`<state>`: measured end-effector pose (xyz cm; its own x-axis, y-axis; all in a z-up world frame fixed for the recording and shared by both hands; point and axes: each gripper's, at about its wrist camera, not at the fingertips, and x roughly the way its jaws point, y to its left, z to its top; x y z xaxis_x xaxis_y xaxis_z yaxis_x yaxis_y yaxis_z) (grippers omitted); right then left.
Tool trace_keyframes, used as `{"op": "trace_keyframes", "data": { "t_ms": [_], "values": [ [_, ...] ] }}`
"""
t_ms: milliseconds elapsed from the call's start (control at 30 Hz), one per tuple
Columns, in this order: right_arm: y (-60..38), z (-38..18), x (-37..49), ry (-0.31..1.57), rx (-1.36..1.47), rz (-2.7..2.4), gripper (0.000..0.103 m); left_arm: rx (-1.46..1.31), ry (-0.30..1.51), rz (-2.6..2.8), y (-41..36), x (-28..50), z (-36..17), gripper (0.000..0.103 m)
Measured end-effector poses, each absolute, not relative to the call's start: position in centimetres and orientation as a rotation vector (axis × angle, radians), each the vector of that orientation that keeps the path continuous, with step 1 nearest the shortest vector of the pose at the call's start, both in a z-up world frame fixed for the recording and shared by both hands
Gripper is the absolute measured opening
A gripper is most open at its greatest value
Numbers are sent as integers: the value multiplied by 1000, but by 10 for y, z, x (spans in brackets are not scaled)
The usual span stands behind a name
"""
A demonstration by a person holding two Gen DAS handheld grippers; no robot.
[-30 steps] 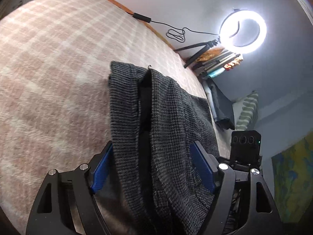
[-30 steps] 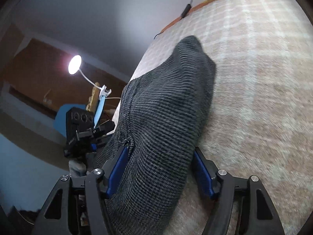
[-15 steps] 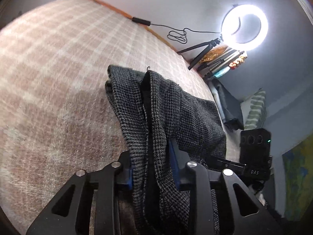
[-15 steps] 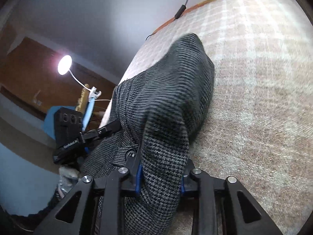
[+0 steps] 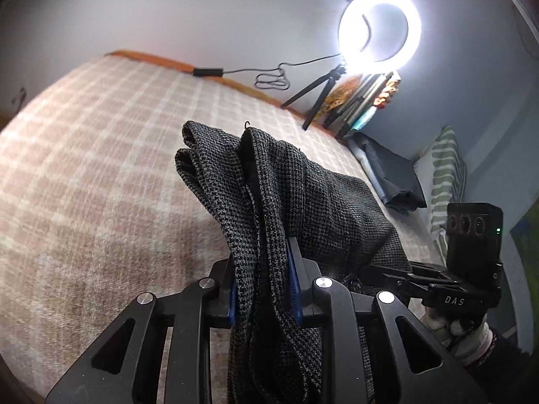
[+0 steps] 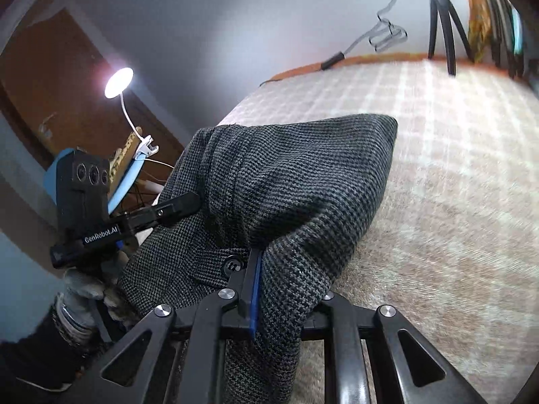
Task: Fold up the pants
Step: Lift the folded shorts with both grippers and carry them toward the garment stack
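The dark grey houndstooth pants (image 5: pixel 303 202) lie partly on a pink-and-cream checked blanket (image 5: pixel 101 175), their near end raised. My left gripper (image 5: pixel 262 289) is shut on a bunched fold of the pants. My right gripper (image 6: pixel 276 289) is shut on another part of the pants (image 6: pixel 296 181), near a button (image 6: pixel 233 264). Each view shows the other gripper gripping the same near edge: the right one (image 5: pixel 387 274) in the left wrist view, the left one (image 6: pixel 182 205) in the right wrist view.
A lit ring light (image 5: pixel 380 30) on a small tripod stands at the bed's far edge beside books (image 5: pixel 367 101). A folded dark garment (image 5: pixel 390 175) and a striped pillow (image 5: pixel 448 175) lie to the right. A desk lamp (image 6: pixel 118 82) glows off to the left.
Both grippers were open around the pants a second ago. They have closed on the fabric and lifted the near end up off the blanket.
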<state>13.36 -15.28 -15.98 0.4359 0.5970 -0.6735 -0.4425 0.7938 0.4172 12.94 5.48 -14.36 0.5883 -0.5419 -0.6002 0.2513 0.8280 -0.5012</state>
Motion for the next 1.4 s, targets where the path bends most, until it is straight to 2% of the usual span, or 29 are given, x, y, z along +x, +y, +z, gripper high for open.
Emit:
{"op": "trace_keyframes", "data": {
  "t_ms": [567, 967, 1400],
  "values": [
    [-199, -76, 69, 638, -1, 479, 13, -193, 632, -564, -27, 115, -76, 21],
    [-265, -41, 50, 569, -26, 327, 13, -104, 588, -698, -109, 130, -45, 20],
    [-373, -6, 67, 532, -57, 110, 13, -25, 556, -853, -237, 166, -20, 21]
  ]
}}
